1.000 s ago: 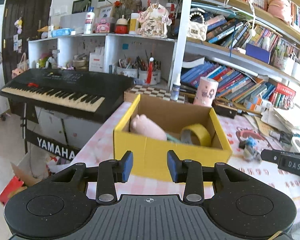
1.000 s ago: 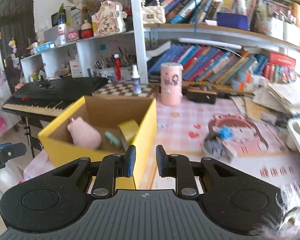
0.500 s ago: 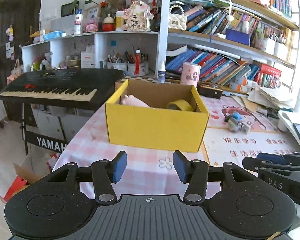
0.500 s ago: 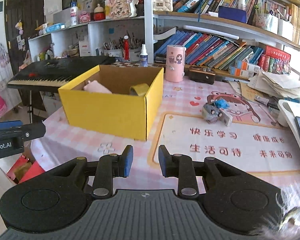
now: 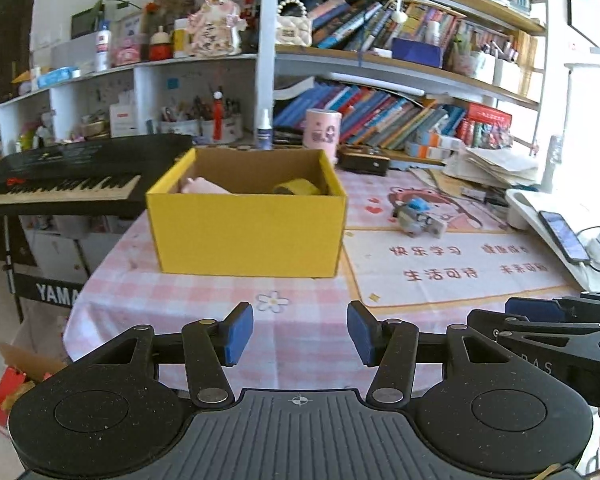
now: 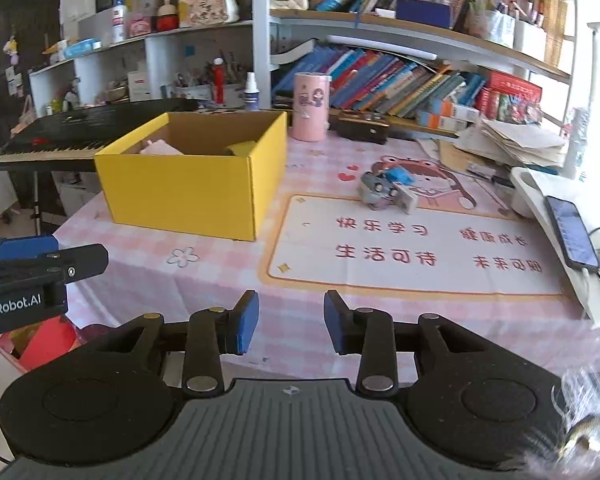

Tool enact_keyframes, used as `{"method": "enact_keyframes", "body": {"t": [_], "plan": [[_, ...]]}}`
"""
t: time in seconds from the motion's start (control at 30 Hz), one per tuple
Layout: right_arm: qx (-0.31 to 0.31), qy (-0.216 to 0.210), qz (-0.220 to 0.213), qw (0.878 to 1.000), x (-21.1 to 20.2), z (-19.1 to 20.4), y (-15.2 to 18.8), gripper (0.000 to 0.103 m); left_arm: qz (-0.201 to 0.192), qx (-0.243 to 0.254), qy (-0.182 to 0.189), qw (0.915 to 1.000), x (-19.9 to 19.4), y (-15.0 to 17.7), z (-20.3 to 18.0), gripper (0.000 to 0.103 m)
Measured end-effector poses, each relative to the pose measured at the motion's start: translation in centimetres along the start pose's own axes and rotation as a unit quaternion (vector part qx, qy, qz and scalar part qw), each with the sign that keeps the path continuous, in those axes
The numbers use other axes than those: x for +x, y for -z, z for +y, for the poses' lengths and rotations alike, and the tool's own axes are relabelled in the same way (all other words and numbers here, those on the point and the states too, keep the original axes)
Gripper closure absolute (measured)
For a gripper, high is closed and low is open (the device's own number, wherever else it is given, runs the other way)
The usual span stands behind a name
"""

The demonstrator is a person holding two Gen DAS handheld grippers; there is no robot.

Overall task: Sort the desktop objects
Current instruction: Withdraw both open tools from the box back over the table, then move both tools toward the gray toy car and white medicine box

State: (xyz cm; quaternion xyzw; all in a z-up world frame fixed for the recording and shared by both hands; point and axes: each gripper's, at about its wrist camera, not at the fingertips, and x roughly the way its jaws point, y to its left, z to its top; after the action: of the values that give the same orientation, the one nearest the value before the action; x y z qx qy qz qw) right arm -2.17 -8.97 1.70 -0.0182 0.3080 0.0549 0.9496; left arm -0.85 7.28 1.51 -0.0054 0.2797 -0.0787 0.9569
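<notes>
A yellow cardboard box (image 5: 248,232) stands on the pink checked tablecloth (image 5: 300,320); it also shows in the right wrist view (image 6: 180,196). Inside lie a pink plush toy (image 5: 204,186) and a yellow tape roll (image 5: 296,189). A small grey and blue toy (image 6: 384,190) lies on the printed mat (image 6: 412,252), right of the box. My left gripper (image 5: 300,334) is open and empty, near the table's front edge. My right gripper (image 6: 290,322) is open and empty, beside it.
A black keyboard (image 5: 60,180) stands left of the table. A pink cylinder (image 6: 310,106), a spray bottle (image 5: 264,134) and a dark case (image 6: 362,130) stand behind the box. Bookshelves fill the back. A phone (image 6: 572,236) lies on a white tray at right.
Both grippers have pulled back from the box toward the table's front edge and their jaws have opened wider. The box and its contents have not moved.
</notes>
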Motion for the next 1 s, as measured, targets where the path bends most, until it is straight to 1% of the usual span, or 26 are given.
{"method": "enact_keyframes", "body": {"t": [0.1,0.23,0.47,0.77,1.0], "plan": [[0.008,0.01,0.002,1.0,-0.2,-0.5,0.2,0.068,0.003,0.003,0.01,0.9999,0.2,0.1,-0.6,0.05],[0.016,0.02,0.006,1.0,-0.5,-1.4,0.4,0.067,0.005,0.005,0.018,0.9998,0.5,0.0,-1.3,0.046],[0.018,0.032,0.014,0.999,-0.5,-2.8,0.6,0.065,0.013,0.011,0.039,0.9991,1.7,-0.4,-3.2,0.045],[0.046,0.059,0.023,0.997,-0.4,-6.3,1.0,0.062,0.027,0.044,0.062,0.9967,3.5,-0.8,-6.8,0.044],[0.066,0.072,0.03,0.995,0.2,-9.0,0.9,0.06,0.029,0.062,0.074,0.9949,5.0,-1.6,-9.0,0.044]]}}
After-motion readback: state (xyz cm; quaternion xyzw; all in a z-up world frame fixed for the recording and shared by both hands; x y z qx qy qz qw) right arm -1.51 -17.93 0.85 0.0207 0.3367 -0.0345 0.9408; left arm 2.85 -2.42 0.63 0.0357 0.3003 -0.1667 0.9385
